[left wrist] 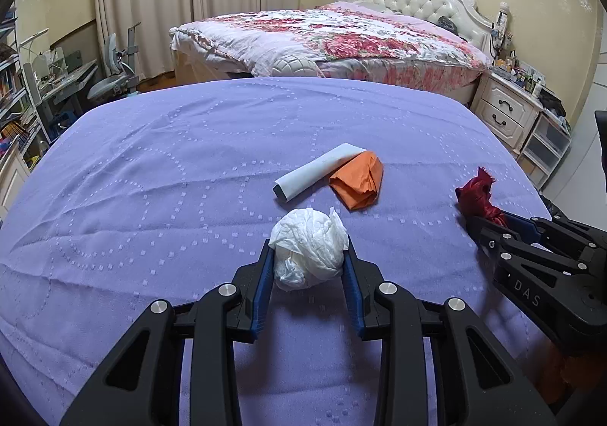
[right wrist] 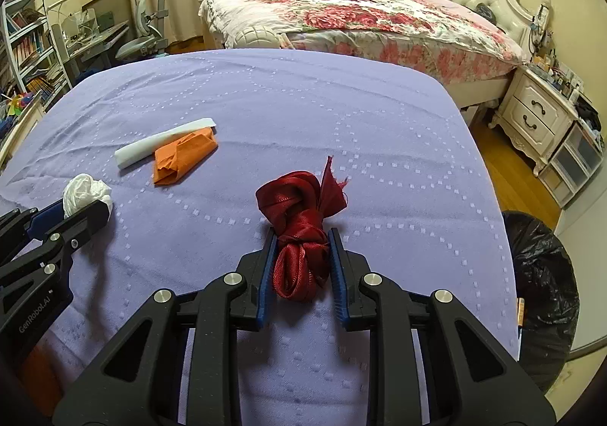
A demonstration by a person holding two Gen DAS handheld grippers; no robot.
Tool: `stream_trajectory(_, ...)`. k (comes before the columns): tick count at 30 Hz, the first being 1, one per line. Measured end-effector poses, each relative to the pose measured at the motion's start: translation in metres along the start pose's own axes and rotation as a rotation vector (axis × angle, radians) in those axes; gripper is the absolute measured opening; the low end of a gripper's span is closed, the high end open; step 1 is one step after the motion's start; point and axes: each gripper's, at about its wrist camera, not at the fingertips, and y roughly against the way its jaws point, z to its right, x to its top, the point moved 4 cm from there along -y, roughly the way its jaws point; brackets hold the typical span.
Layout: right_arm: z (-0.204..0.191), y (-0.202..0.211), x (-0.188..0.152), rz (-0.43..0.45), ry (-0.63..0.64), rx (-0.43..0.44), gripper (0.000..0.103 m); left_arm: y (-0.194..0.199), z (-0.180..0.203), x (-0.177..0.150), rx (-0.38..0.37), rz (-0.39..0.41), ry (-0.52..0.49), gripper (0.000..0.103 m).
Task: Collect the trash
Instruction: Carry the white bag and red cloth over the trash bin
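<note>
Left tongs (left wrist: 308, 255) pinch the white tissue ball (left wrist: 309, 247), near-centre of the purple desk (left wrist: 151, 160). Right tongs (right wrist: 301, 255) pinch the red ribbon bundle (right wrist: 299, 221), further right. Risk: ribbon's slippery w/ loose loops, could slide out or snag the cloth when lifted toward the black bin bag (right wrist: 542, 293) at right. Orange cloth (left wrist: 358, 179) & white roll (left wrist: 315, 170) wait further back.

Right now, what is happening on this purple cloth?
A person is collecting trash with two handheld tongs. The left tongs grip a crumpled white tissue ball; the right tongs are closed on a knotted red ribbon. An orange wrapper and a white paper roll lie untouched.
</note>
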Motion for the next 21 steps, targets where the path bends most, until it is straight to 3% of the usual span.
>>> stream_trajectory(21, 0.016, 0.041, -0.028, 0.051, -0.054, -0.003, 0.024, 0.018, 0.027, -0.013, -0.039, 0.032, -0.051, 0.034)
